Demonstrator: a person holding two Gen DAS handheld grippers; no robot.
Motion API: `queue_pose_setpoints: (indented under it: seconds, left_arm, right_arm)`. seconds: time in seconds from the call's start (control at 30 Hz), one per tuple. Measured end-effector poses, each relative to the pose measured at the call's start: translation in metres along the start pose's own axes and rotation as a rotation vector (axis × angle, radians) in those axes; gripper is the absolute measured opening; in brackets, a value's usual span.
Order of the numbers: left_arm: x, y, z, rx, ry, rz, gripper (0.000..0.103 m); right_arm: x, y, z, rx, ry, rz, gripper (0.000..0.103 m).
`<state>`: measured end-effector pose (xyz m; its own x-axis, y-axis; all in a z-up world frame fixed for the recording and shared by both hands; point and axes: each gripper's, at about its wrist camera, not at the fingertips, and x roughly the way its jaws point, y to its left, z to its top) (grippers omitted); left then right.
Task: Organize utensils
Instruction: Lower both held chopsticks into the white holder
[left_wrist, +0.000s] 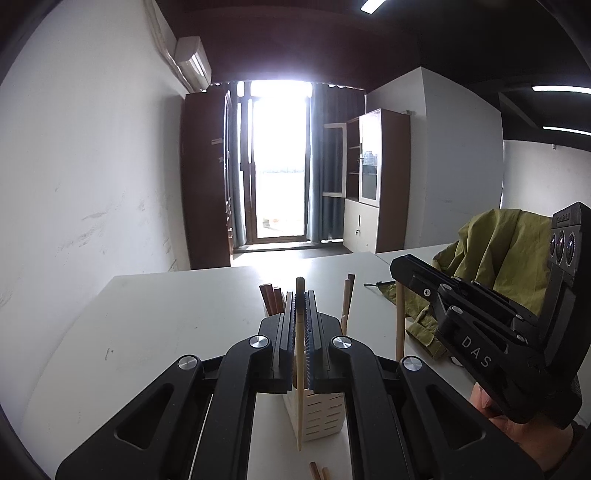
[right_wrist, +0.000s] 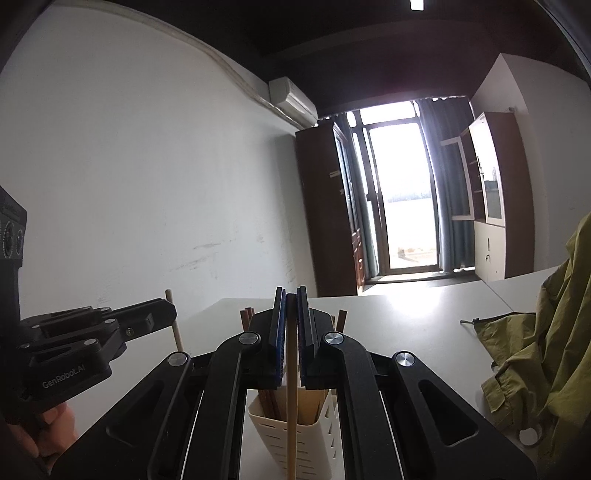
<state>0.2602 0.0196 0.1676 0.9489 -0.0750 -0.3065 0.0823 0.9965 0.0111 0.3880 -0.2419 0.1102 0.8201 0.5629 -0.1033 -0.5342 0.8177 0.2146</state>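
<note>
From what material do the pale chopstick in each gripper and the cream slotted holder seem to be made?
The pale chopstick in the left gripper and the one in the right gripper look like unvarnished bamboo or light wood: matte tan, no shine. The cream slotted holder looks like moulded plastic: even colour, regular cut slots.

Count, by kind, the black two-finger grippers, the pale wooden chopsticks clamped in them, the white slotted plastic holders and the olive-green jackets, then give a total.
Black two-finger grippers: 2, the left gripper and the right gripper
Pale wooden chopsticks clamped in them: 2, the left one and the right one
White slotted plastic holder: 1
Olive-green jacket: 1
Total: 6
</note>
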Motion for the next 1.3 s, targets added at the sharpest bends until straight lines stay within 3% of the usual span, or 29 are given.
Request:
queue_pose_setpoints:
  seconds: [0.63,1.03,1.3]
  left_arm:
    - [0.007,-0.001,0.031,-0.031,-0.148,-0.017,0.004]
    - [0.029,0.001,0.022,-0.041,-0.137,-0.015,0.004]
    - [0.040,0.005,0.012,-0.051,-0.105,-0.015,0.004]
  right_arm:
    - [0.011,-0.019,0.039,0.027,-0.239,0.071,0.006]
    - [0.020,-0.028,0.037,0.054,-0.341,0.084,0.006]
    - [0.031,-0.026,0.023,0.042,-0.338,0.056,0.006]
